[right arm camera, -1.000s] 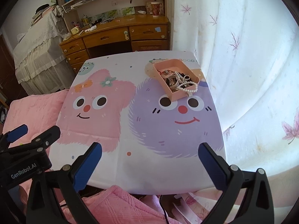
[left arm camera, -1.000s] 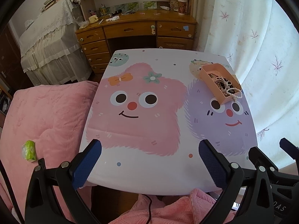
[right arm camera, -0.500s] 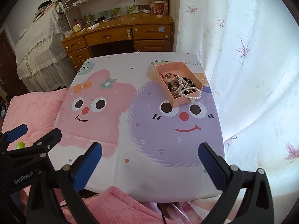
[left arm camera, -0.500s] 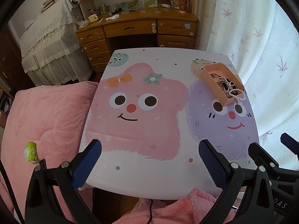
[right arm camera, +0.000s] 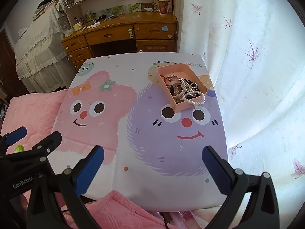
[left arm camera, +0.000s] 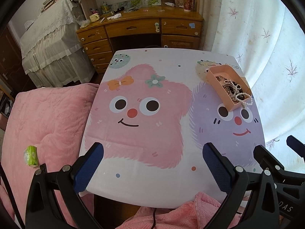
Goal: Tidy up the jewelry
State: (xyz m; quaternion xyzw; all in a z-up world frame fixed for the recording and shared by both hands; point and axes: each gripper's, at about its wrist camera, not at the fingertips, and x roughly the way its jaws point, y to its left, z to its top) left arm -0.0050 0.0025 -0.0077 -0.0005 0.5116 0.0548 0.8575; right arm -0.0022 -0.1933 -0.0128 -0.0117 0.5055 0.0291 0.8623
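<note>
A pink open box (left arm camera: 221, 87) (right arm camera: 165, 71) sits at the far right of the table (left arm camera: 144, 183) (right arm camera: 133, 179), which wears a cartoon-monster cloth. Jewelry is heaped in the box, and a white pearl string (left arm camera: 245, 100) (right arm camera: 196, 100) droops over its near rim. My left gripper (left arm camera: 153, 153) hangs open above the table's near edge, far from the box. My right gripper (right arm camera: 152, 153) is open too, above the near right part of the table, with the box well ahead of it. Neither holds anything.
A pink quilted bed (left arm camera: 43, 118) borders the table's left side, with a small green packet (left arm camera: 30, 155) on it. A wooden desk (left arm camera: 141, 26) stands beyond the far edge. White curtains (right arm camera: 247, 57) hang close along the right side. Pink fabric (right arm camera: 118, 206) lies below the near edge.
Both grippers have moved a little forward and higher over the table, so the box looks slightly nearer. Both stay open and the box has not moved.
</note>
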